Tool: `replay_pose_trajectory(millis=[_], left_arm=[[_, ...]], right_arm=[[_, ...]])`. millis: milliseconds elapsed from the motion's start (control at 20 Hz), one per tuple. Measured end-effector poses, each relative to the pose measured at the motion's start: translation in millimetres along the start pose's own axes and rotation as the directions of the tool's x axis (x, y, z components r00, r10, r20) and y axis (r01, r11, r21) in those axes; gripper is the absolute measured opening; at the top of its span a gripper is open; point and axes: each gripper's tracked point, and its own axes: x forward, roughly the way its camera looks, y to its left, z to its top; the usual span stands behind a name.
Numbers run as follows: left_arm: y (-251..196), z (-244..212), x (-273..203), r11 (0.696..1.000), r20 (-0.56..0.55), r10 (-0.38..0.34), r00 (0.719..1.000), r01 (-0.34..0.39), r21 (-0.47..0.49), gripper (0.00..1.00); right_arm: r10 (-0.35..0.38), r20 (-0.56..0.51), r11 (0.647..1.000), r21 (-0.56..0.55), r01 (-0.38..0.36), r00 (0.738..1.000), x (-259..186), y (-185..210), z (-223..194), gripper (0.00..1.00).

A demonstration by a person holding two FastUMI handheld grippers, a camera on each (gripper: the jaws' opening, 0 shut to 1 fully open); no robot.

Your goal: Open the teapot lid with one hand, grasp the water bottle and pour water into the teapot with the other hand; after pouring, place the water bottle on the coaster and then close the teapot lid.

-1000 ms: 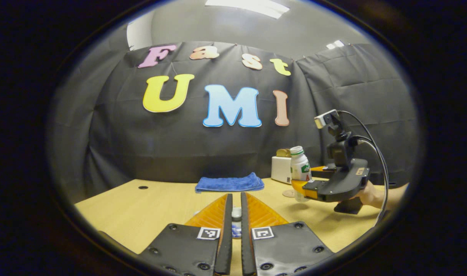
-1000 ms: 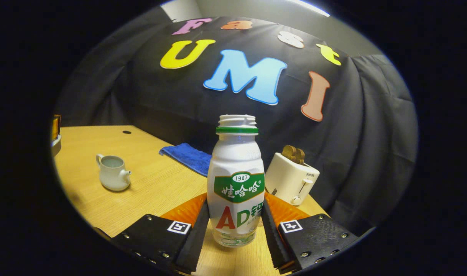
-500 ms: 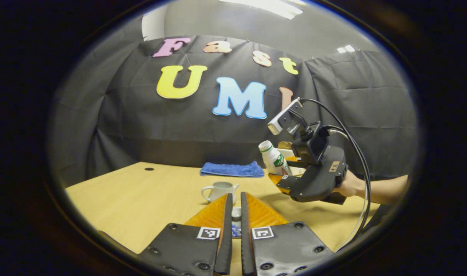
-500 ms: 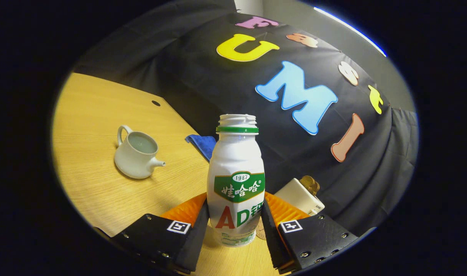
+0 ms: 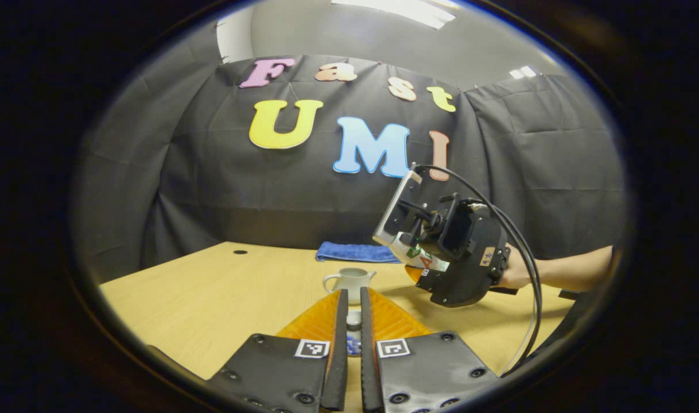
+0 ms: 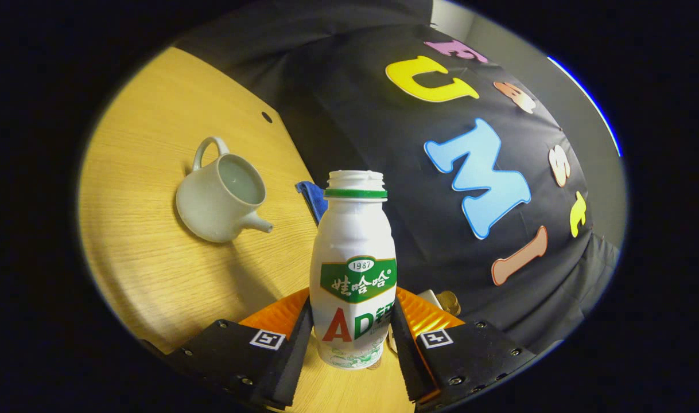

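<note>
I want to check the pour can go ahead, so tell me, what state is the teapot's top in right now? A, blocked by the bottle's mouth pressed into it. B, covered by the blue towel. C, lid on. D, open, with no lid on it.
D: in the right gripper view the teapot shows a bare open mouth, while the water bottle is held apart from it in the right gripper.

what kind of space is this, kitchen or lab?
Likely a recording booth, not a kitchen: black cloth wall draped behind a light wooden table with a cable hole, household props staged on it (white ceramic teapot, folded blue towel), and office-style ceiling light panels.
</note>
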Motion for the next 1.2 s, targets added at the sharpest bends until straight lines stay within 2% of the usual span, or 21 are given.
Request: replay_pose_trajectory(millis=[50,100,150,550,1200], left_arm=[[1,2,0,1.0,0.001,0.003,1.0,-0.003,0.01,0.2],[3,2,-1,1.0,0.002,0.011,1.0,-0.011,0.024,0.16],[6,3,-2,0.999,0.006,0.015,1.0,-0.016,0.032,0.2],[7,0,-8,0.999,0.002,0.012,1.0,-0.013,0.037,0.2],[8,-5,-6,0.999,-0.013,0.014,1.0,-0.013,0.048,0.2]], right_arm=[[-0.002,0.004,1.0,-0.03,0.002,1.0,1,3,3,0.7],[-0.006,0.005,0.998,-0.06,0.007,1.0,2,4,6,0.7],[-0.012,0.009,0.996,-0.088,0.013,1.0,1,6,9,0.7],[-0.046,0.019,0.947,-0.319,0.049,0.999,17,2,14,0.7],[-0.091,0.082,0.845,-0.521,0.12,0.992,21,-12,29,0.7]])
